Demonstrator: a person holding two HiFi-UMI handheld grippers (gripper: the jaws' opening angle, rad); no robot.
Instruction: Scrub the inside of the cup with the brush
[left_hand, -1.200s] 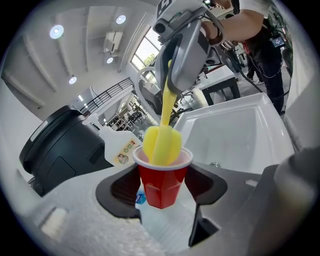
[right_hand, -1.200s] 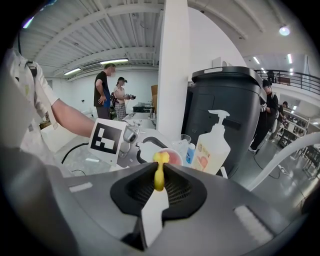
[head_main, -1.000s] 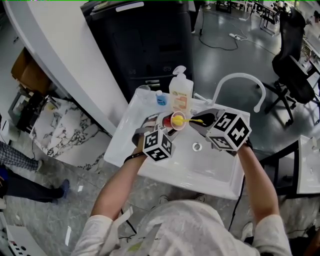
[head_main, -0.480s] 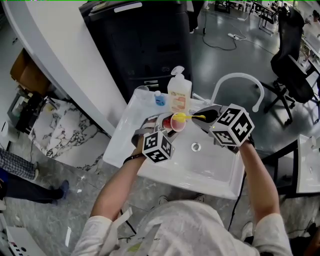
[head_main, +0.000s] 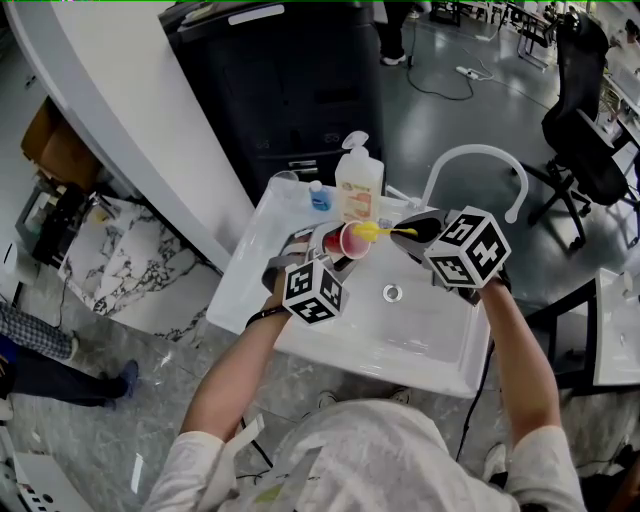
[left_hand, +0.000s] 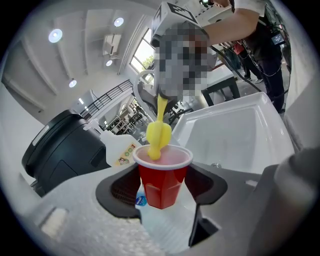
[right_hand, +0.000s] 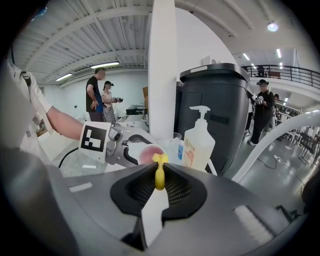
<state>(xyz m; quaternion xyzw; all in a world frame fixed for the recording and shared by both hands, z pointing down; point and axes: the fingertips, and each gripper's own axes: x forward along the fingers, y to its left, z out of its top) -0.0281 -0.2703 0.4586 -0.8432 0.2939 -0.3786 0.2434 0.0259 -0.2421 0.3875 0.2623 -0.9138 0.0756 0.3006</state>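
Over the sink (head_main: 430, 335), my left tool (left_hand: 162, 189) stays clamped on the red cup (head_main: 352, 242). My right tool (right_hand: 159, 182), clenched on the yellow brush (head_main: 385, 232), has slid its head from mid-cup to the rim, so I judge the scrub mid-stroke.

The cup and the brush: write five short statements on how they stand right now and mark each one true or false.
1. The left gripper holds the red cup over the sink. True.
2. The cup stands on the sink's floor. False: it is held up above the basin, clamped between the jaws.
3. The right gripper is empty. False: its jaws are shut on the handle of the yellow brush.
4. The brush's head is at the cup's mouth. True.
5. The pump bottle stands upright at the sink's back edge. True.
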